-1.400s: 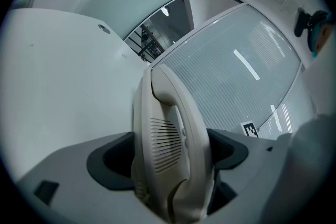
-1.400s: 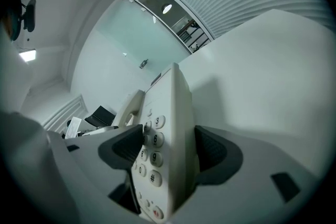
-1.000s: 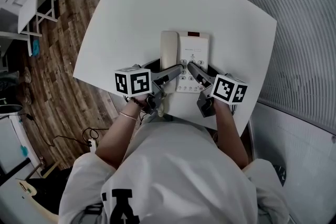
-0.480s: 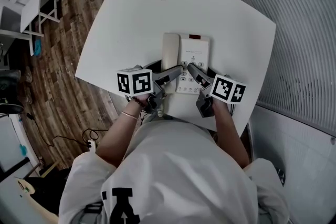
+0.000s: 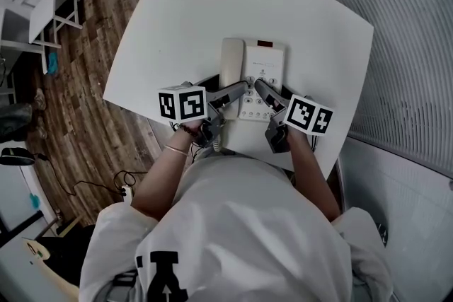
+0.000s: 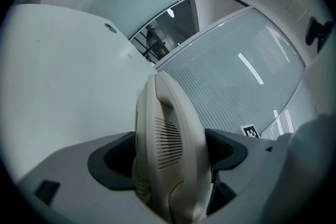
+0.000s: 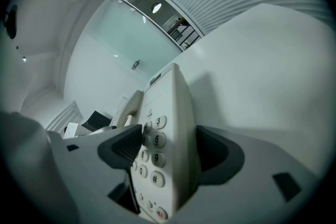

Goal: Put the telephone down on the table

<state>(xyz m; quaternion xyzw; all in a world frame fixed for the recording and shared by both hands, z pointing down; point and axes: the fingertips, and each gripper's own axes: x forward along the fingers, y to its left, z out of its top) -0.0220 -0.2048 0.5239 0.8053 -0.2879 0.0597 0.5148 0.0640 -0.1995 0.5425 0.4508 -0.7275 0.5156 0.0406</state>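
The white counter (image 5: 177, 32) carries the telephone (image 5: 263, 71), which sits toward its near edge, just ahead of the person. From the head view I cannot tell whether the base is resting flat on the counter or held just above it.

The left gripper (image 5: 241, 88) has its jaws closed on the handset (image 5: 231, 60), which lies along the left side of the base. The left gripper view shows the earpiece grille clamped between the two dark pads. The right gripper (image 5: 260, 88) has its jaws clamped across the base: one jaw lies on the keypad (image 7: 155, 152) face and the other on the underside.

The main risk is that the two grips hold separate parts. If one gripper drops or lets go ahead of the other, the handset could lift out of its cradle, or the base could tip and land on a corner.

The near edge is a second hazard. Set down any closer to the person, the base could overhang and slide off.

The plastic also looks smooth, so a loosened grip might let it slip. The jaw on the keypad could press keys as well.
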